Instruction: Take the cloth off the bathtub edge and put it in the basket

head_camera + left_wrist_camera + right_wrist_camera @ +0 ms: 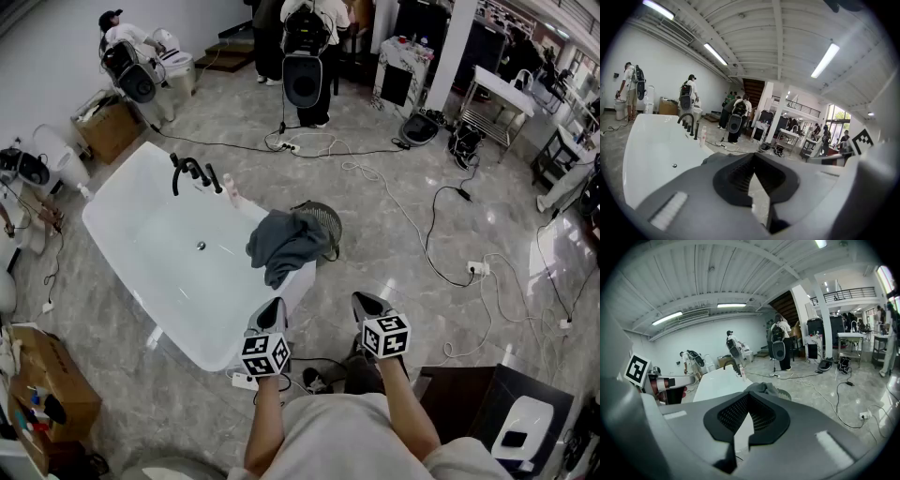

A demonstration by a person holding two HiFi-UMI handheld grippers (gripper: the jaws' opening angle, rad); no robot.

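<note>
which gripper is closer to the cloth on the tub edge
Left. The left gripper is just short of the cloth; the right gripper is further off, to its right.

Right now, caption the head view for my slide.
Left gripper and right gripper, both shut, face the cloth on the bathtub edge, basket beside it.

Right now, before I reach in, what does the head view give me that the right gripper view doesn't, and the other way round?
Only the head view: the drain in the tub floor, the cardboard box at lower left, and the person's own forearms behind both grippers. Only the right gripper view: the ceiling strip lights, the staircase, and a straight look at the right gripper, jaws closed with nothing between them. Both: the cloth on the bathtub edge, the basket just beyond it, the black faucet and the left gripper.
</note>
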